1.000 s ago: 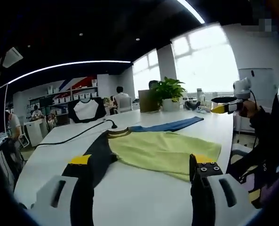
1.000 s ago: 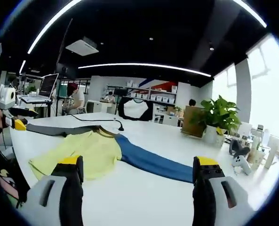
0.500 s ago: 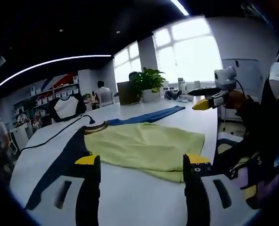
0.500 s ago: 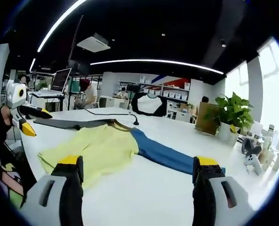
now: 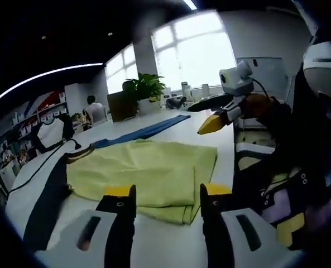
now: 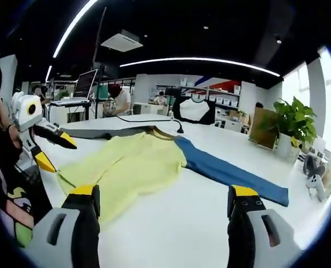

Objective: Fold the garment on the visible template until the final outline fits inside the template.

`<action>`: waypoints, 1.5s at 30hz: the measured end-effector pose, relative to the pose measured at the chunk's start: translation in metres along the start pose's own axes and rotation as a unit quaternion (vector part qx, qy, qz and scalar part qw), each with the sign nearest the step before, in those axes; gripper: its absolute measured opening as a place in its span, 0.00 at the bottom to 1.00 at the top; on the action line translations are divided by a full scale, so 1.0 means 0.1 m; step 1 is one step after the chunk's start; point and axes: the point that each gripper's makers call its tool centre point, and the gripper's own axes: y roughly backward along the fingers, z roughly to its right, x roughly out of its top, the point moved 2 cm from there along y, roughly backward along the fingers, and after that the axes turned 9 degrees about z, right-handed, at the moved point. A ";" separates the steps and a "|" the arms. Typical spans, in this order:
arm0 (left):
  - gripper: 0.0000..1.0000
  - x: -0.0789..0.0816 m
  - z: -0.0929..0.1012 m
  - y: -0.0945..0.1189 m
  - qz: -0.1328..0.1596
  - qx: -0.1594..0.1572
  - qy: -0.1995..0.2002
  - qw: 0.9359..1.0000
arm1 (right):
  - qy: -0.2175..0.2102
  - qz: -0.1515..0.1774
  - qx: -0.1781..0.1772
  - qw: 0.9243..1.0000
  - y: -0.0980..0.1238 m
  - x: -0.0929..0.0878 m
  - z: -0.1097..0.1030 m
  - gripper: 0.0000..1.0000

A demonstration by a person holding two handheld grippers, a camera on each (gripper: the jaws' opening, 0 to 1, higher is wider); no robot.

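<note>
A garment with a yellow-green body (image 5: 148, 173) lies flat on the white table (image 5: 171, 240). Its dark sleeve (image 5: 45, 204) and blue sleeve (image 5: 148, 129) are spread out to the sides. My left gripper (image 5: 166, 192) is open just in front of the near hem, and the folded hem edge lies beyond its tips. The right gripper (image 5: 211, 114) hangs open above the garment's far corner. In the right gripper view, my right gripper (image 6: 164, 192) stands wide open over bare table, near the yellow body (image 6: 126, 164) and blue sleeve (image 6: 232, 173). The left gripper (image 6: 54, 152) is open at the hem corner.
A black cable (image 6: 148, 118) runs across the table behind the collar. A potted plant (image 5: 138, 89) and small items (image 6: 316, 176) stand at the far end. A black-and-white shirt (image 6: 194, 110) is on display behind, near seated people. A person's body (image 5: 299, 167) is close on the right.
Both views have drawn closer to the garment and lower. My left gripper's jaws have narrowed but stay open. The right gripper has come nearer to the hem corner.
</note>
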 end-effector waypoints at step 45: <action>0.04 0.00 -0.08 0.10 0.009 0.003 0.019 1.000 | -0.025 -0.073 0.062 0.995 -0.04 -0.26 -0.31 0.79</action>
